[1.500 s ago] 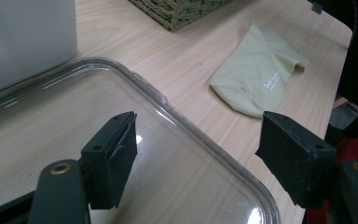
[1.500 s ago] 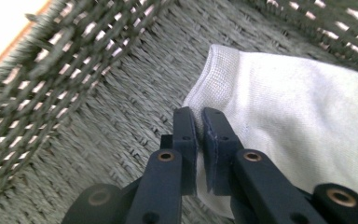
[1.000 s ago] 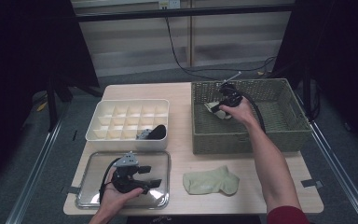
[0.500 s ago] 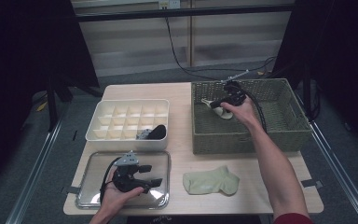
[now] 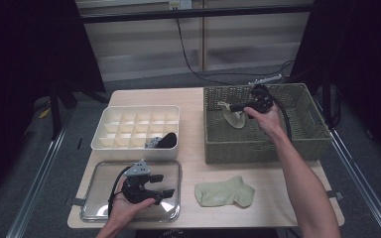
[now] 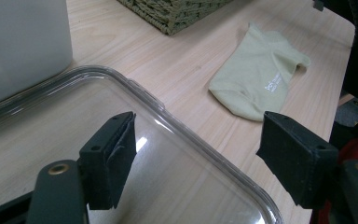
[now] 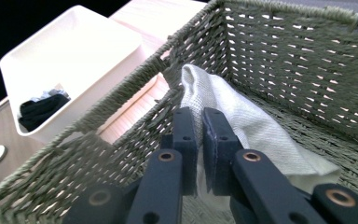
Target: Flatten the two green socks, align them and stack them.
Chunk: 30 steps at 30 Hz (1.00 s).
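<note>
Right gripper [image 5: 238, 106] clamps a pale sock [image 5: 234, 117] inside the wicker basket [image 5: 278, 144], just within the basket's left wall and at about rim height; the sock hangs toward the basket floor, with open basket room to its right. Left gripper [image 5: 164, 185], jaws spread and holding nothing, hovers over the clear tray [image 5: 92, 213] left of the basket's near corner. Another pale sock [image 6: 256, 77] lies flat on the table below the basket's front wall, beside the tray's edge.

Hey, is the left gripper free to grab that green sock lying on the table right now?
Probably yes: the left gripper is open over the clear tray, and bare tabletop separates it from the green sock.
</note>
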{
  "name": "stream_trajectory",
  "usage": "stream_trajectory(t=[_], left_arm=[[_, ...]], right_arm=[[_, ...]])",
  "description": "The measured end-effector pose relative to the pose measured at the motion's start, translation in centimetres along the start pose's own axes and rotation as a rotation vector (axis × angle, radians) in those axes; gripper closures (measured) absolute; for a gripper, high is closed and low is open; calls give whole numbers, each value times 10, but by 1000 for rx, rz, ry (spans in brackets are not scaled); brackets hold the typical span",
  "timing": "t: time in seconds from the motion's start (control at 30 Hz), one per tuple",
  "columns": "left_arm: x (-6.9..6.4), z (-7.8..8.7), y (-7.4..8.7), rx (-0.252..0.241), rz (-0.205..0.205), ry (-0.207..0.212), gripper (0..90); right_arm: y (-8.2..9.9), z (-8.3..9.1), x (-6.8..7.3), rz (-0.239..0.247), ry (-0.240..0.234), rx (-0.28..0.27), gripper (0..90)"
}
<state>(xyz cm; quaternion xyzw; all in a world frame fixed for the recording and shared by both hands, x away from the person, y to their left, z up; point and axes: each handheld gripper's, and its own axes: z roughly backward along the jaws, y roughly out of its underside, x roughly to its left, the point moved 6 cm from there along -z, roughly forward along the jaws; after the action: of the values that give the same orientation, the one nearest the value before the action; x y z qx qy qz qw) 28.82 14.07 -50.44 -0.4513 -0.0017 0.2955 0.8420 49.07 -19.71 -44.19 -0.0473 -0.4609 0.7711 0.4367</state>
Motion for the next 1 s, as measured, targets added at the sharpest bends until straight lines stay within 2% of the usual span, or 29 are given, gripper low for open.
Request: stream_trajectory(t=[0.2, 0.6, 0.63, 0.83, 1.0], left_arm=[[-2, 2, -3, -36, -7, -3, 277], [-7, 2, -5, -54, -33, 8, 306], [-9, 1, -6, -58, -23, 16, 305], [-12, -4, -7, -44, -42, 13, 303], [-12, -6, -7, -45, -35, 17, 304]], right_arm=[[-4, 12, 5, -4, -17, -45, 847], [-7, 34, 14, -7, -28, -120, 847], [-7, 35, 16, -5, -29, -123, 847], [-9, 43, 21, 7, -46, -155, 848], [-12, 49, 28, 13, -65, -175, 847]])
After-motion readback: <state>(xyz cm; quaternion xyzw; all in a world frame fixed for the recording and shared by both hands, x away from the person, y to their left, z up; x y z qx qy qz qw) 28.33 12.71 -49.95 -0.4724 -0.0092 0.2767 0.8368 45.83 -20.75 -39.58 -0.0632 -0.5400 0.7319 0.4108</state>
